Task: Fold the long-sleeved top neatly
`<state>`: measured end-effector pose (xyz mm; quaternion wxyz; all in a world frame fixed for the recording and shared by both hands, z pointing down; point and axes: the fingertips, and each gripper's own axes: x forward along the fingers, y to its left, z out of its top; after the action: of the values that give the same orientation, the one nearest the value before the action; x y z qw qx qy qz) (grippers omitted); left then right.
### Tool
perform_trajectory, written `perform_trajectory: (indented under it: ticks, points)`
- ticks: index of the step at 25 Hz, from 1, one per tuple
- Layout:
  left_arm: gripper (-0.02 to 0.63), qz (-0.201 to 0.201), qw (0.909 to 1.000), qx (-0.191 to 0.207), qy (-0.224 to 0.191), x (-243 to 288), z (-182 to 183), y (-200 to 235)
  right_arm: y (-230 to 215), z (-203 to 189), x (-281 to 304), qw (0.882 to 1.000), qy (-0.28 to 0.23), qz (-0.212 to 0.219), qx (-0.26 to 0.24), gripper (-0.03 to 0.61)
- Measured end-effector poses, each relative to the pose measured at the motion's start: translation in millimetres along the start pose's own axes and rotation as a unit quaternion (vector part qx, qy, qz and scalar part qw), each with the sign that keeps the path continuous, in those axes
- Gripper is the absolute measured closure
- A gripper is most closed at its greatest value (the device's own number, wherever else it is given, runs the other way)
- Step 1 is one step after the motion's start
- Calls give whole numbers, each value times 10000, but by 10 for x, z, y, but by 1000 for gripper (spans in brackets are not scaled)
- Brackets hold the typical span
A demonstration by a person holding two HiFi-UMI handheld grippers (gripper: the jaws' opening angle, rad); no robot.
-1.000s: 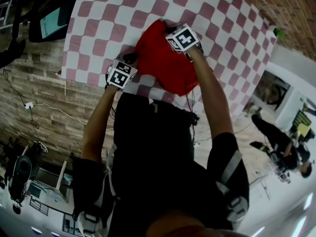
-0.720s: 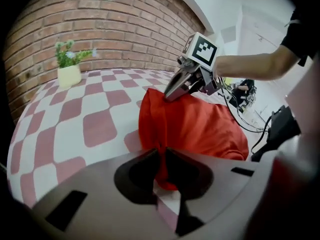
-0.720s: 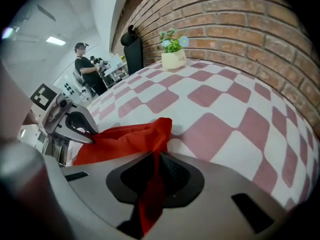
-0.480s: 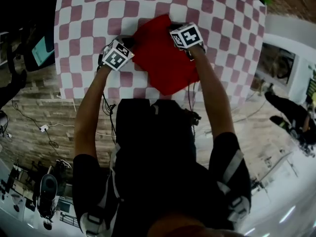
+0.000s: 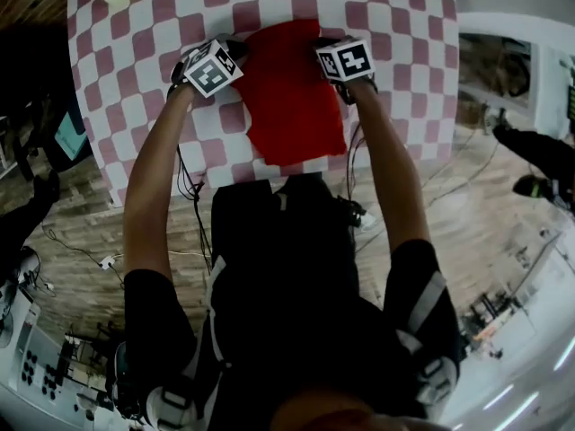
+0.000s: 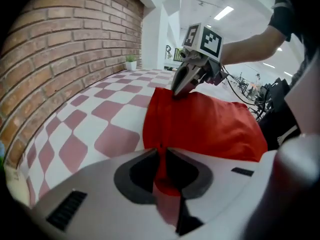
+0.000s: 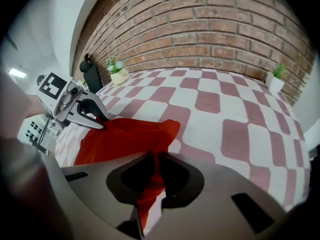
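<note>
Long-sleeved top (image 5: 292, 106), red, lay on the checked tabletop (image 5: 395, 25) as a roughly rectangular, partly folded panel. Its far edge was strung between the two pairs of fingers, and the bulk trailed back from them toward the person.

Left gripper (image 6: 161, 159): fingers narrow, clamped on a thin pinch of red cloth at the far left corner.
Right gripper (image 7: 152, 166): fingers likewise narrow on a pinch at the far right corner.
Each gripper view showed the other gripper biting the opposite corner, with cloth running fairly flat between them. A raised pucker stood just beyond the right fingers.

Judged step: squaring and placing the held edge, either to settle the panel or to start the next fold. Which of the two could not be told.

Notes for doing it well:
- Keep both pairs of fingers level and moving together, so the edge between them stays straight.
- Hold light, even tension; too much would drag the layers under the fingers out of register.
- Line the edge up with the rows of checks before lowering.
- Draw the right fingers slightly outward to clear the pucker.
- Let go only once the cloth under the fingers rests flat. The pinches looked thin, so a slip was possible.
</note>
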<state>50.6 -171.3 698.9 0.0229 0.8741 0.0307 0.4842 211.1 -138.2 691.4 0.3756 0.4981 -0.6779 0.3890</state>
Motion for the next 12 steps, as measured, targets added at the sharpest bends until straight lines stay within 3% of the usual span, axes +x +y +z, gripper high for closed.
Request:
perform_trajectory:
  ticks: [6, 12]
  points:
    - [561, -142, 9977, 658, 94, 247, 441, 18, -355, -269, -201, 9988, -146, -214, 413, 535]
    - [561, -180, 9955, 917, 179, 374, 660, -9, -546, -405, -286, 9970, -287, -267, 661, 535]
